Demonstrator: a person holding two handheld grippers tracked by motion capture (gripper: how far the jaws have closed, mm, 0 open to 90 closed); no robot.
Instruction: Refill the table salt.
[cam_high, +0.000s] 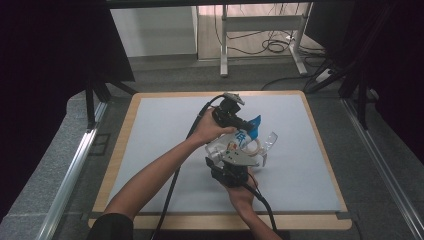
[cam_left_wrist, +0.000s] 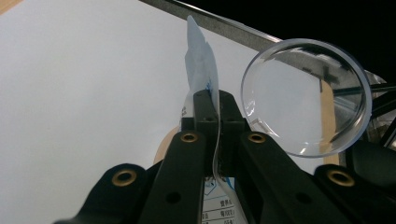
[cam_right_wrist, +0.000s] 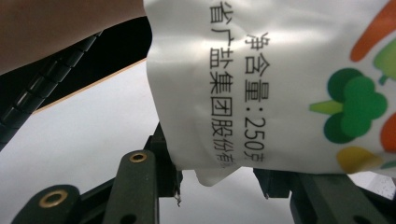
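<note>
Your left gripper (cam_left_wrist: 212, 100) has its jaws clamped flat on the top seam of the bag (cam_left_wrist: 201, 65), low centre of the left gripper view, with the thin edge standing up between them. Keep that pinch firm and square so the film does not slip sideways. In the right gripper view the bag's (cam_right_wrist: 280, 84) printed lower corner hangs between the jaws of your right gripper (cam_right_wrist: 219, 182); they look apart, the corner loose in the gap, so close on it before you tilt anything.

In the high view both grippers meet at the frame's centre, the left gripper (cam_high: 239, 122) above, the right gripper (cam_high: 235, 167) below, the bag (cam_high: 243, 137) held off the mat between them. The clear cup (cam_high: 267, 142) sits just right of the bag, tipped on its side as far as I can judge; in the left gripper view its round face (cam_left_wrist: 306, 95) fills the upper right. If you mean to pour, I would bring the bag's mouth over the cup slowly.

Beyond lies the pale mat (cam_high: 165, 130) on a wood-edged table (cam_high: 125, 125). At the top of the frame stand a white desk frame (cam_high: 260, 35) and loose cables (cam_high: 275, 46) on the floor, with dark curtains either side.
</note>
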